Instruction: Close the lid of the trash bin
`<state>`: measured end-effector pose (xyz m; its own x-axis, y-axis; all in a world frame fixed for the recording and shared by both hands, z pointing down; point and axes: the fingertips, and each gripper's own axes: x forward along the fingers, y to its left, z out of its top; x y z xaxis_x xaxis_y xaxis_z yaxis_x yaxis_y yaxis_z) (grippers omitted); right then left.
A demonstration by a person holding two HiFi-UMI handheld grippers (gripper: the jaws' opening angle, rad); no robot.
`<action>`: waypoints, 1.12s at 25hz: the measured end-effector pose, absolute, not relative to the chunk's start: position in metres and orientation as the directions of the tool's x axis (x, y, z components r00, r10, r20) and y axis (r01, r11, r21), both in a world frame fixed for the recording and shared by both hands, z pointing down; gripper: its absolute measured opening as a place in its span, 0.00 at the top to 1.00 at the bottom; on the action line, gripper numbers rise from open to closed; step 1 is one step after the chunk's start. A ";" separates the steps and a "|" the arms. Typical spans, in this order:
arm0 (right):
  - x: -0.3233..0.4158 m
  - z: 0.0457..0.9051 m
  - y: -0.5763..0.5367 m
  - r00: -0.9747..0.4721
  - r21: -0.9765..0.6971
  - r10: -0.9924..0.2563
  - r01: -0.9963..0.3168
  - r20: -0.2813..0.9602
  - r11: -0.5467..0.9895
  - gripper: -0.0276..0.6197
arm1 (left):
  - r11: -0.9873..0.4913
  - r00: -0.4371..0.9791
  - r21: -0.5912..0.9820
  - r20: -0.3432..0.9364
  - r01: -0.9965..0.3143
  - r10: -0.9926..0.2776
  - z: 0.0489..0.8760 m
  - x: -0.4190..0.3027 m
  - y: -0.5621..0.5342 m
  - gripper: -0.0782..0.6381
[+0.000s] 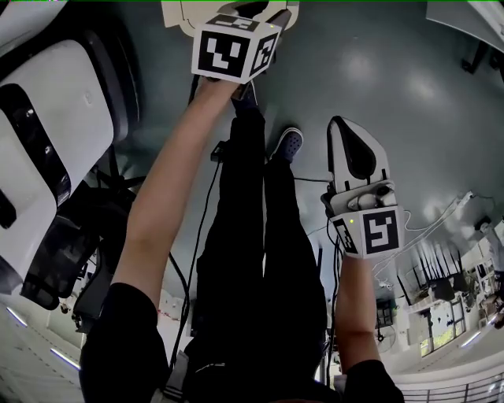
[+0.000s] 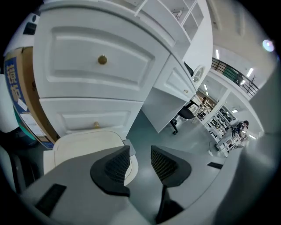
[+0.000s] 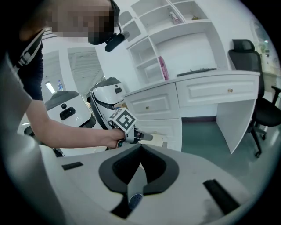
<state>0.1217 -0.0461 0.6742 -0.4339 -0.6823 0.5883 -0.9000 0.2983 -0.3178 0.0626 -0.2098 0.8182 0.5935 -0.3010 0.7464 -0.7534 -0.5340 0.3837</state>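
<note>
**Bin lid down, left jaws spread above it**

The white drawer cabinet (image 2: pixel 96 79) fills the space ahead of the left gripper (image 2: pixel 139 153). Its two drawers, one above the other, are shut, and each carries one brass knob (image 2: pixel 102 59). One cardboard box (image 2: pixel 26 96) stands to the left of the cabinet, its inside hidden. Far ahead of the right gripper (image 3: pixel 139 148), open shelves (image 3: pixel 175 39) hold a pink item (image 3: pixel 160 68) in one compartment. One black office chair (image 3: pixel 259 88) stands off to that gripper's right.

The trash bin (image 1: pixel 177 16) sits just below and ahead of the left gripper, against the lower drawer. Its cream lid (image 2: pixel 88 143) lies flat on top, so nothing inside shows.

There are two grippers, each with one marker cube. The left gripper's jaws stand spread with only floor in the gap, and its left jaw overlaps the lid's near corner in the left gripper view. The right gripper's jaws are pressed together and empty, held well back from the bin.
</note>
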 end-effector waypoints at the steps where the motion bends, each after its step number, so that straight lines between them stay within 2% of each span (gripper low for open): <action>1: 0.126 0.659 -0.043 -0.434 -0.311 -0.688 -0.900 0.582 0.305 0.95 | -0.532 0.593 0.379 0.740 -0.758 -0.317 0.799 0.063 -0.206 0.67; 8: 0.132 0.590 -0.016 -0.415 -0.289 -0.731 -0.909 0.542 0.301 0.95 | -0.453 0.622 0.434 0.630 -0.779 -0.466 0.666 0.009 -0.163 0.67; 13: 0.137 0.508 0.025 -0.408 -0.262 -0.736 -0.913 0.540 0.314 0.95 | -0.419 0.613 0.447 0.566 -0.790 -0.551 0.553 -0.025 -0.104 0.67; 21: 0.136 0.390 0.065 -0.403 -0.220 -0.785 -0.915 0.471 0.338 0.95 | -0.442 0.602 0.411 0.490 -0.797 -0.631 0.402 -0.057 -0.022 0.67; 28: 0.134 0.308 0.094 -0.445 -0.176 -0.808 -0.895 0.387 0.409 0.95 | -0.444 0.548 0.323 0.426 -0.836 -0.720 0.301 -0.080 0.043 0.67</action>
<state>0.1338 0.0943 0.3078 -0.4448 -0.8078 0.3867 -0.8955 0.4090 -0.1756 -0.0799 0.0427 0.3015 0.5476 -0.7200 0.4263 -0.8356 -0.4444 0.3228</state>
